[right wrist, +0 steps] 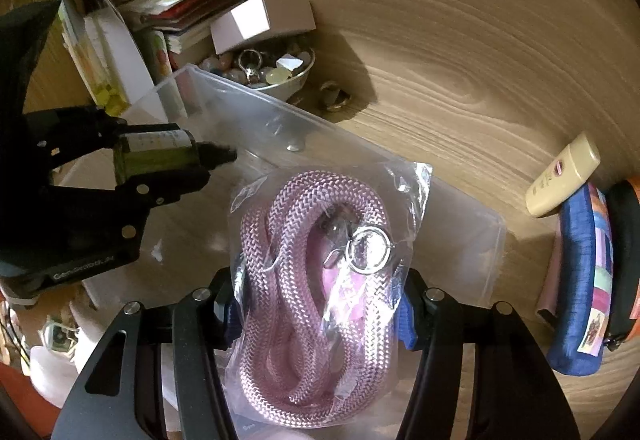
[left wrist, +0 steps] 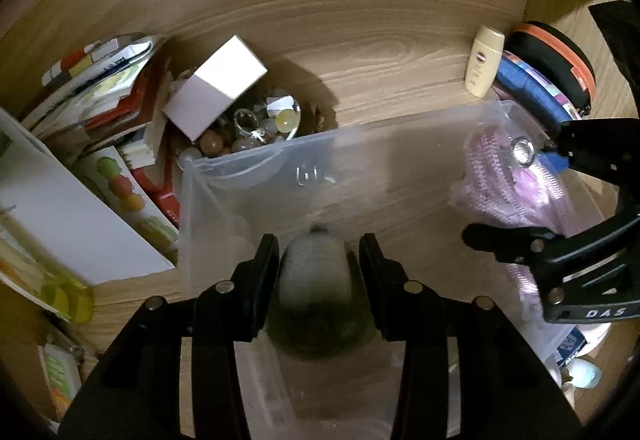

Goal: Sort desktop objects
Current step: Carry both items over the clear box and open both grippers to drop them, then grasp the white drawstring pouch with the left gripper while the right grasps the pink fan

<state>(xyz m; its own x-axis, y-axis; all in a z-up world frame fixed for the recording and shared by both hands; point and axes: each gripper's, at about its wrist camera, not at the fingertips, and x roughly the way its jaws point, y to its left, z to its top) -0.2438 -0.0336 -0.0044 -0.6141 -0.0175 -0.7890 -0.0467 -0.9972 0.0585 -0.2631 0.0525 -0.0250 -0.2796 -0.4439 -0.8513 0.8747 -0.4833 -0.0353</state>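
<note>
**Both grippers loaded over the clear bin**

Nearest the left wrist camera, a small green bottle point(left wrist: 316, 296) with a pale label sits clamped between the jaws of the left gripper point(left wrist: 318, 280), its tip pointing away from the lens. Both pads press on its sides. It hangs over the inside of a clear plastic bin point(left wrist: 256, 155) that stands on the wooden tabletop point(left wrist: 360, 39). At the right edge the right gripper point(left wrist: 516, 191) reaches in over the same bin, carrying a bagged pink rope point(left wrist: 500, 175) with a metal ring. Beyond the bin's far wall a bowl of beads and trinkets point(left wrist: 256, 131) has a white box point(left wrist: 216, 87) resting on it. A pile of books and leaflets point(left wrist: 100, 91) lies left of the bowl. At the far right stand a cream tube point(left wrist: 484, 59) and a blue pouch point(left wrist: 532, 91) against an orange-rimmed black case point(left wrist: 560, 51).

From the right wrist camera, the pink rope point(right wrist: 316, 280) in its clear bag fills the foreground, gripped between the jaws of the right gripper point(right wrist: 320, 304), which press on the bag from both sides. The bag hangs above the bin point(right wrist: 460, 232). On the left, the left gripper point(right wrist: 168, 159) holds the green bottle point(right wrist: 156, 155) sideways over the bin's left part. The bowl point(right wrist: 280, 79) and white box point(right wrist: 260, 23) sit just behind the bin, with the cream tube point(right wrist: 560, 175) and blue pouch point(right wrist: 580, 280) well off to the right.
</note>
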